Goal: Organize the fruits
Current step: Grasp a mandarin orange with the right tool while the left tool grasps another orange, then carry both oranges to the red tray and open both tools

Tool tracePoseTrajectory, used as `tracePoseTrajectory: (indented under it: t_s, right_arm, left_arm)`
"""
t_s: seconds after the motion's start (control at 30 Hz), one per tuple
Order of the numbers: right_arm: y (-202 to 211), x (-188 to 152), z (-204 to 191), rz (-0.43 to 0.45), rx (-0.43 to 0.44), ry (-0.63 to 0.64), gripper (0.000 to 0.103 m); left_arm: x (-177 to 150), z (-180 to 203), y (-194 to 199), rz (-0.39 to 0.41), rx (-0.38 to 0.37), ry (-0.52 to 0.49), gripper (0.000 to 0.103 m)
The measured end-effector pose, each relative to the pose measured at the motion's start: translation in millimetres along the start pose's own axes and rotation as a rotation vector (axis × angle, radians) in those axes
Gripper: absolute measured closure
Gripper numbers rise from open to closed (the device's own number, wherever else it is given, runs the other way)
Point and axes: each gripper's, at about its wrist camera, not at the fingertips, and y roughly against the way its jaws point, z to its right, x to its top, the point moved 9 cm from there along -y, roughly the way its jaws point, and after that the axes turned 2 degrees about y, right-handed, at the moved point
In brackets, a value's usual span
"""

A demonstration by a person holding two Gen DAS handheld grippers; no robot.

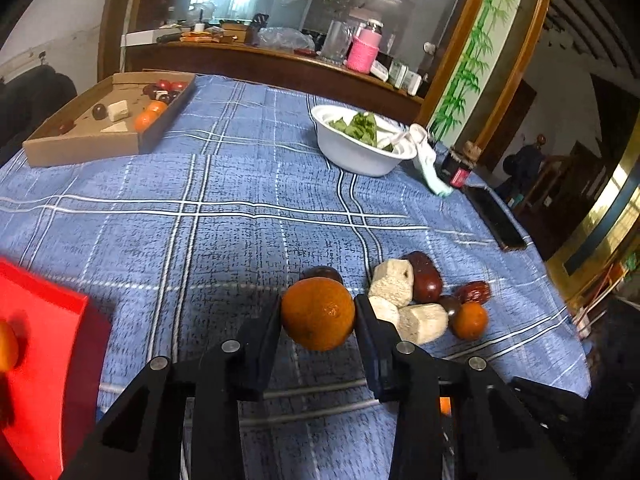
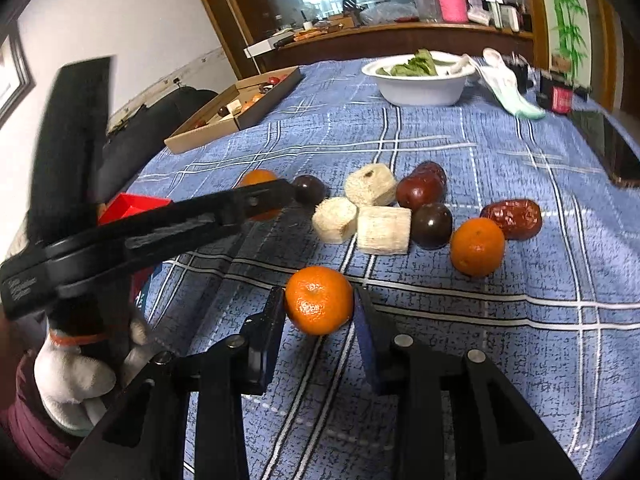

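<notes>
Each gripper, left gripper (image 1: 318,312) and right gripper (image 2: 319,301), pinches a small mandarin (image 1: 318,313) across its middle just above the counter (image 1: 224,208), light, round, soft-skinned fruit needing gentle pressure lest it bruise or roll out.

Bare blue tablecloth (image 1: 224,216) between fruit cluster (image 2: 400,208), white bowl (image 1: 360,156) and cardboard tray (image 1: 80,148).

A lived-in home dining room — a blue plaid tablecloth (image 1: 240,208) fills the frame's middle, a cluttered wooden sideboard (image 1: 256,60) with mirror spans the top, bamboo painting (image 1: 476,52) upper right.
</notes>
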Motion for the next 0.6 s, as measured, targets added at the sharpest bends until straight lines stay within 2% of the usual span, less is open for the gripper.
tracePoseTrajectory:
  t_s: [0.1, 0.2, 0.27, 0.47, 0.6]
  right_arm:
    - [-2.2, -0.6, 7.3, -0.015, 0.030, -0.052, 0.070]
    - [-0.4, 0.7, 15.1, -0.006, 0.048, -0.104, 0.070]
    - [0.2, 0.6, 15.2, -0.003, 0.038, -0.102, 0.070]
    - [-0.9, -2.4, -7.8, -0.012, -0.067, 0.031, 0.070]
    - [6.8, 1.0, -52.4, -0.010, 0.029, 0.039, 0.070]
  left_arm:
    - [-7.0, -5.4, 45.3, 0.060, -0.038, 0.066, 0.066]
    - [-20.7, -20.2, 90.2, 0.101, -0.032, 0.091, 0.065]
    - [-30.2, -42.7, 123.4, 0.126, 0.008, 0.102, 0.065]
    - [-52.4, -141.2, 201.3, 0.169, 0.212, 0.181, 0.065]
    - [-62.1, -189.9, 222.3, 0.189, 0.337, 0.219, 0.065]
